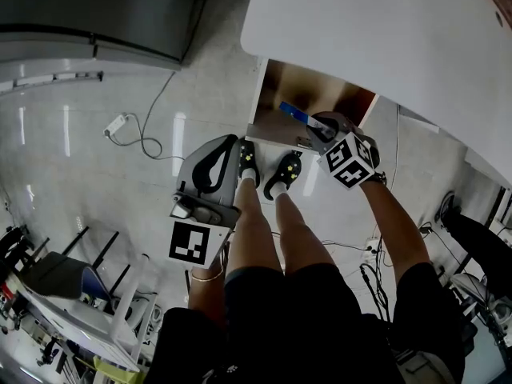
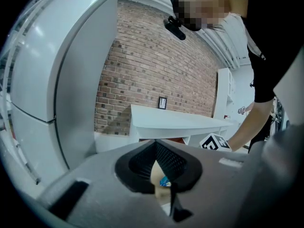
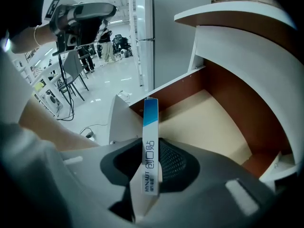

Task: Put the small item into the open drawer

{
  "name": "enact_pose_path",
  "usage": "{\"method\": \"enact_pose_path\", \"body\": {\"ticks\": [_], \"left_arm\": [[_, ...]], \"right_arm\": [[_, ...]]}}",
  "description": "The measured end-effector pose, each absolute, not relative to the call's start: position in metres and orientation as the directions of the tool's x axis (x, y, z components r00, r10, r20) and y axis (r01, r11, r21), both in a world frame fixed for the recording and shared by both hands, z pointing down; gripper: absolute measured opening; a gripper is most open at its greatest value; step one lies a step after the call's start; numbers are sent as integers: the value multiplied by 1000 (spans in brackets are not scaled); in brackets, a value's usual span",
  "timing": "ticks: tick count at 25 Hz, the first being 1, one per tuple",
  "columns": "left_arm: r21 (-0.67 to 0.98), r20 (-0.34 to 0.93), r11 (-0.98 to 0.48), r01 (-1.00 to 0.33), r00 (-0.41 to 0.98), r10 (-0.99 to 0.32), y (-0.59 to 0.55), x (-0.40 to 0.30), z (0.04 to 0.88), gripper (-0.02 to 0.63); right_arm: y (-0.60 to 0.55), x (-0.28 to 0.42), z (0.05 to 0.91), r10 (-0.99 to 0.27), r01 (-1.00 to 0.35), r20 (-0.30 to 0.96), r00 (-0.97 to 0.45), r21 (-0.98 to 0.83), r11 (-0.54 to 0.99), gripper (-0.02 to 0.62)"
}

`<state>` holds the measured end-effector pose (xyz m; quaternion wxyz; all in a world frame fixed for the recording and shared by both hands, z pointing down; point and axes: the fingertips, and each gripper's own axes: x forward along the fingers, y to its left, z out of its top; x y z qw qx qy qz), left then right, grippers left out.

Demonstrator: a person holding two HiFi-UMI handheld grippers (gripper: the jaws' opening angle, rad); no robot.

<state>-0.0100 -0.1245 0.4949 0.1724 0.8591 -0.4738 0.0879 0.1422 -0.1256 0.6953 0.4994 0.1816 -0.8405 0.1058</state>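
- Gripping box (image 3: 150,141) edge-on in right tongs (image 3: 151,152), set about half open and clamped on its two flat faces, leaving upper part sticking out past tips.
- Holding it over front part of open drawer (image 3: 209,122), pointed steeply down; not inside yet and, as far as visible, not touching drawer floor.
- Parking left tongs (image 1: 213,166) shut and empty beside left leg (image 1: 254,214), well apart from drawer; probably no risk there beyond bumping the leg.
- Could drop short if let go this near front panel (image 1: 276,137), clipping its rim and sending box to floor (image 1: 120,198) by shoes (image 1: 286,169).
- Could pivot in grip: long thin carton pinched across a narrow band, prone to swinging or slipping on any brush against a drawer wall.
- Could knock surface (image 1: 376,30): overhangs back of drawer, so may catch marker cube (image 1: 349,160) on its edge when reaching deeper.
- Could land badly: likely to tumble or bounce if released from height, maybe ending propped against a wall rather than flat.
- Could dent carton by squeezing harder; looks like light cardboard.
- Could nudge drawer with knees or shoes, standing just in front of it, shifting target from under box.
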Motion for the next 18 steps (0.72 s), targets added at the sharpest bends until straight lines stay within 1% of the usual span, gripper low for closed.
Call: {"method": "enact_pose_path", "body": {"ticks": [12,18], "left_arm": [[219,322,-510,-832,555,-767,-139,0,506,-6],[212,324,-516,-830,558,-764,-145,2,508,-6]], "right_arm": [[-129,147,722,-137,-356,909,-394,-14,934,101],[-130,147,734,-109,-307,920,-375,-13,952,103]]}}
